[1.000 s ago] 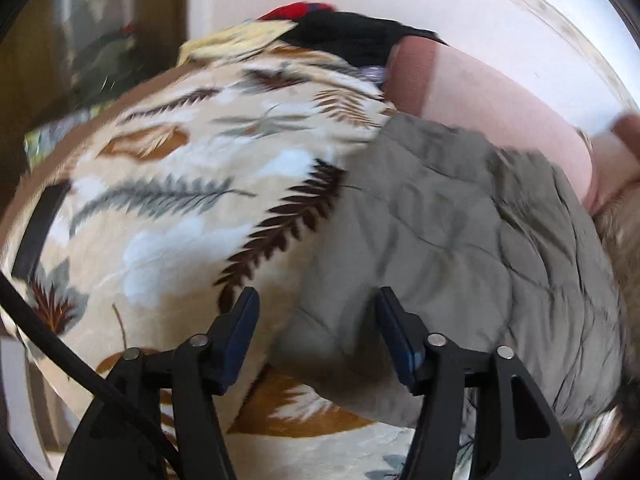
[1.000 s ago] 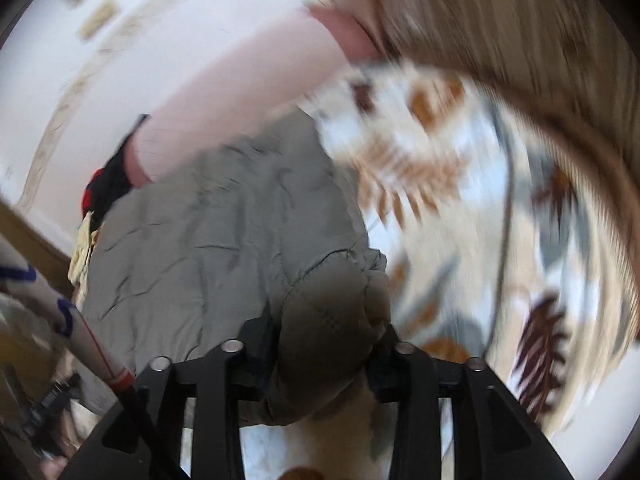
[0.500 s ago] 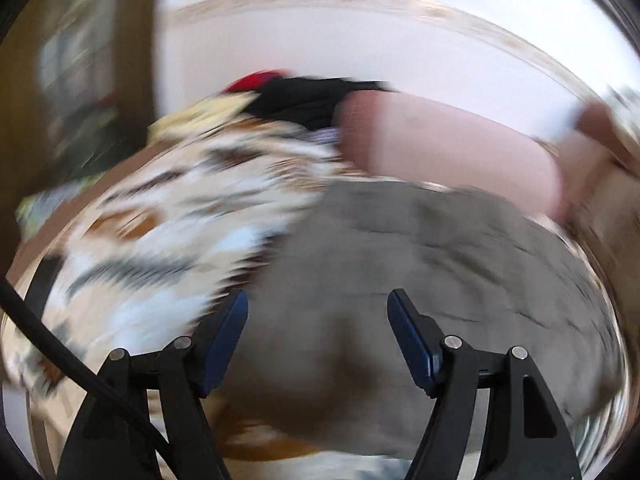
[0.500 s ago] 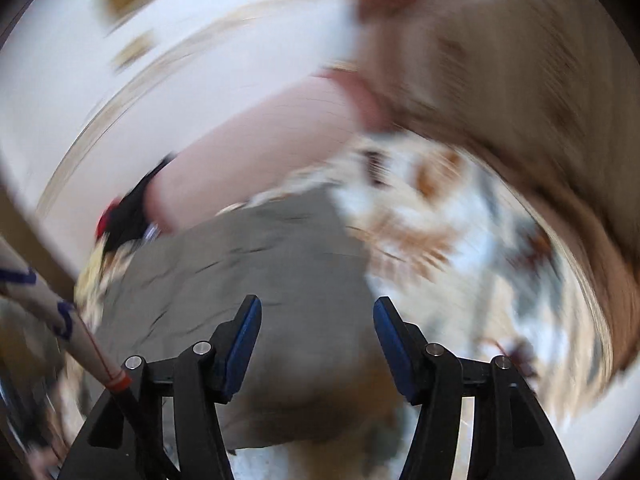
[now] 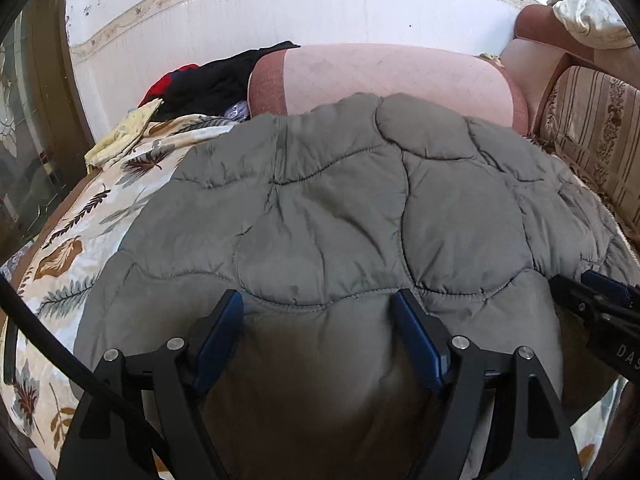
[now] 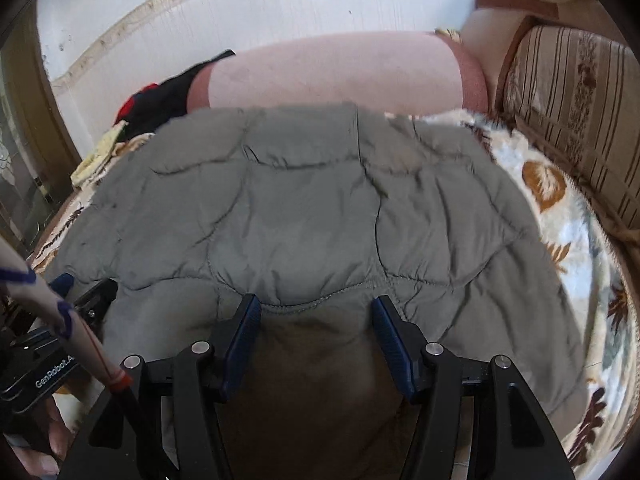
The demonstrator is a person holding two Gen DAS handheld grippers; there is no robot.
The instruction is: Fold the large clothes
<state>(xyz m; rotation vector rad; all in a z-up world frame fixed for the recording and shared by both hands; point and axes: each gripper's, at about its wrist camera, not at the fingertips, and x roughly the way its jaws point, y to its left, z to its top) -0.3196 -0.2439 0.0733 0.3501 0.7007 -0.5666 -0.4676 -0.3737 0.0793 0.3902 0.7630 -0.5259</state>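
So the grey quilted jacket [image 5: 340,216] is lying spread on the leaf-print blanket [image 5: 60,256], near edge facing both claws. Left claw [image 5: 320,336] is opening wide, right claw [image 6: 316,332] stands wide too, nothing pinched. Looks like between folds; next I'd grab that near hem and carry it over.

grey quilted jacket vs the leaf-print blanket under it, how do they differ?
The grey quilted jacket is plain and puffy with stitched panels; the leaf-print blanket is cream with brown and grey leaves and looks flatter. The jacket lies on top; the blanket is under it, showing past its edges. Both are spread out.
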